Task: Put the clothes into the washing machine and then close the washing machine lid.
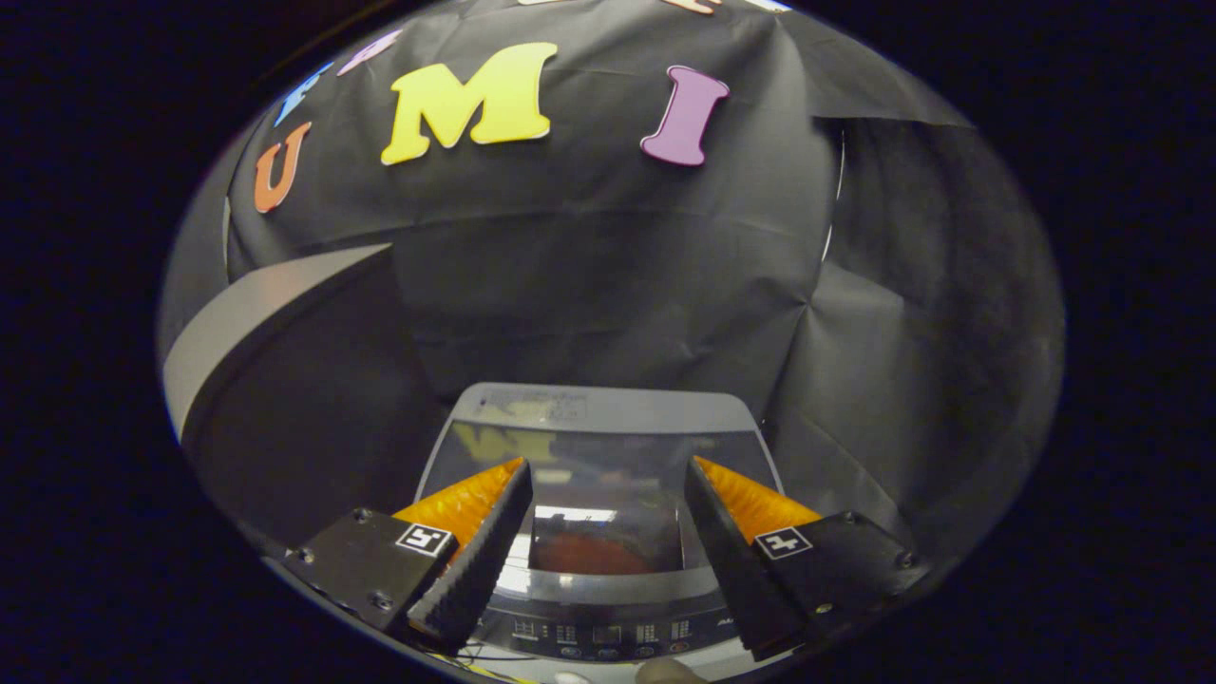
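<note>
A pale grey band (pixel 256 318) curves across the black cloth wall (pixel 589 285) far off beyond the left finger, well apart from everything else; what it belongs to cannot be told. Nearer in, the gripper (pixel 608 475) hangs above the washing machine (pixel 598 408) with its fingers spread wide and nothing between them; each finger carries a small square marker near its base, and the left finger (pixel 475 551) shows a ribbed inner face turned toward the gap. Between the fingers and just ahead of them lies the washing machine lid (pixel 589 465), a dark glassy panel in a grey frame that lies flat over the tub, closed as far as can be told; its surface throws back blurred reflections. Through the lid's clear window, between the two fingers, a reddish-orange mass (pixel 589 556) shows, most likely the clothes inside the drum, though the glare keeps the shape vague. Closer than the lid, below the fingertips, runs the control panel (pixel 608 632) with a row of small displays and buttons, too small to make out; a rounded tan shape (pixel 665 672) sits at its near edge, too cut off to identify. The right finger (pixel 722 541) mirrors the left, clear of the lid; beyond it the cloth wall folds into creases.
</note>
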Action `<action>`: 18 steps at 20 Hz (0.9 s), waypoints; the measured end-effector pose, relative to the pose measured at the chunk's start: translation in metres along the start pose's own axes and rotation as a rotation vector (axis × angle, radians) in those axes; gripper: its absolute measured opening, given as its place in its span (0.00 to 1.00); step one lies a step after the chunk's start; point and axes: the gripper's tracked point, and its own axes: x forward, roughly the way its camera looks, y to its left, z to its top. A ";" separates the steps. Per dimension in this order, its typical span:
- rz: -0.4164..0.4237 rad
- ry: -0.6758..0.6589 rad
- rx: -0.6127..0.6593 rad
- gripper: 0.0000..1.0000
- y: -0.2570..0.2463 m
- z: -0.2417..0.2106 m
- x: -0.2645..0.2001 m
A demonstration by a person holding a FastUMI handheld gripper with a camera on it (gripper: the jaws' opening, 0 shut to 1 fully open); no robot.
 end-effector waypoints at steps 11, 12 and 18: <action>0.024 -0.042 -0.003 1.00 -0.002 0.011 -0.021; 0.026 -0.055 0.001 1.00 -0.002 0.012 -0.029; 0.002 -0.127 0.055 1.00 -0.002 0.003 -0.083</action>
